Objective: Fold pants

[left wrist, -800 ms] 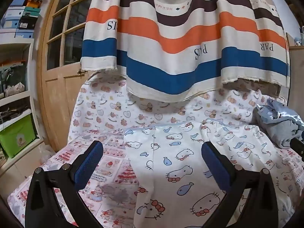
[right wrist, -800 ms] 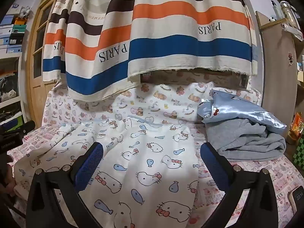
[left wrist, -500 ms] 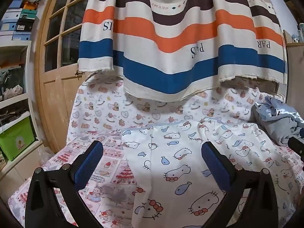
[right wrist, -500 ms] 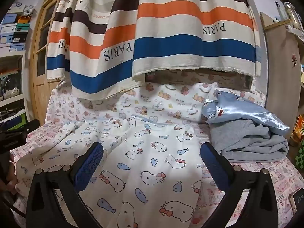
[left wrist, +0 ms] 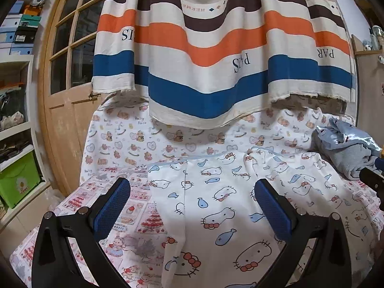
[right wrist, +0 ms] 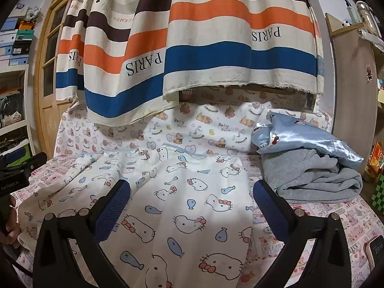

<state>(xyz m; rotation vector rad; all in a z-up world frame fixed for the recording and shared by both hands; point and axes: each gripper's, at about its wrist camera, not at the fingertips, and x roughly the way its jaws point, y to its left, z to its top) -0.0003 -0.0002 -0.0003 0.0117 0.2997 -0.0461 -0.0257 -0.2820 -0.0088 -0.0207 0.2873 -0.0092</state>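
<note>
White pants (left wrist: 216,204) (right wrist: 172,204) printed with cartoon cat faces and blue fish lie spread flat on a patterned bed sheet, waistband toward the far wall. My left gripper (left wrist: 192,206) hovers open above the pants' left leg, blue pads wide apart, nothing between them. My right gripper (right wrist: 192,206) hovers open above the right leg, also holding nothing. The left gripper's black body (right wrist: 16,175) and a hand show at the left edge of the right wrist view.
A pile of folded grey and light-blue clothes (right wrist: 312,165) (left wrist: 348,148) sits at the bed's right. A striped curtain (left wrist: 216,60) hangs over the back. A wooden door (left wrist: 64,84) and shelves with a green box (left wrist: 16,180) stand left. A phone (right wrist: 376,252) lies bottom right.
Both grippers have shifted slightly; the view rose a little and the pants sit a bit lower in frame. Both stay open and empty.
</note>
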